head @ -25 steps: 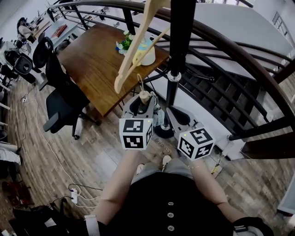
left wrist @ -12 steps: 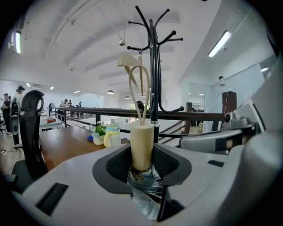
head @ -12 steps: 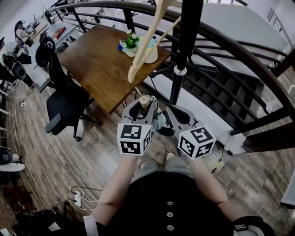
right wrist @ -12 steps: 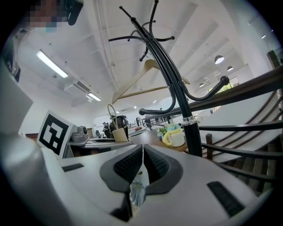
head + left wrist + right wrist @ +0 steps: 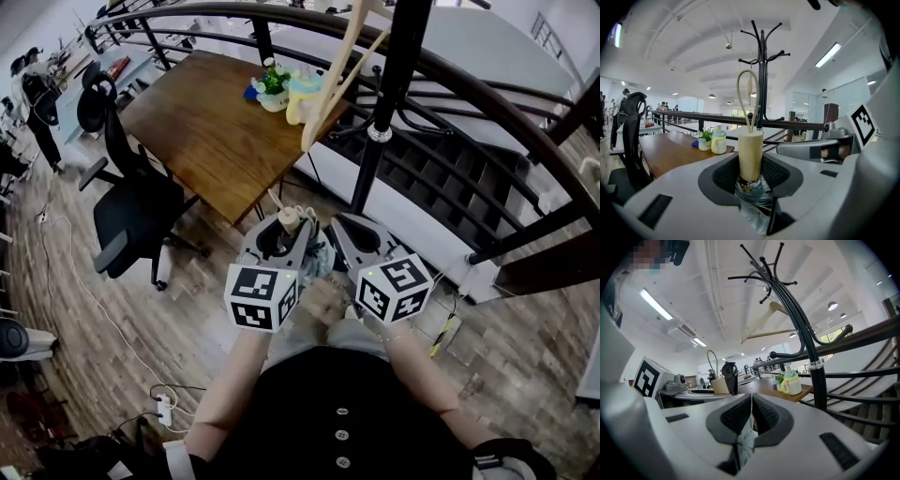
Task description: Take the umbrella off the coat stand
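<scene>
Left gripper (image 5: pixel 751 165) is clamped on the cream handle of the one umbrella (image 5: pixel 750 152), whose single loop strap stands up above the jaws. Right gripper (image 5: pixel 751 417), just beside it, is pinched shut on the umbrella's pale blue fabric. One coat stand (image 5: pixel 389 89) is seen ahead of both grippers, apart from the umbrella, with one wooden hanger (image 5: pixel 314 127) on it. One table (image 5: pixel 187 131) lies beyond the left gripper.

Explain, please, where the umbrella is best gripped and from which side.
Probably by the cream handle: a short, straight cylinder, firm, while the folded cloth below it is soft. Come level from its two sides, under the cord loop, as the left gripper does now.
</scene>
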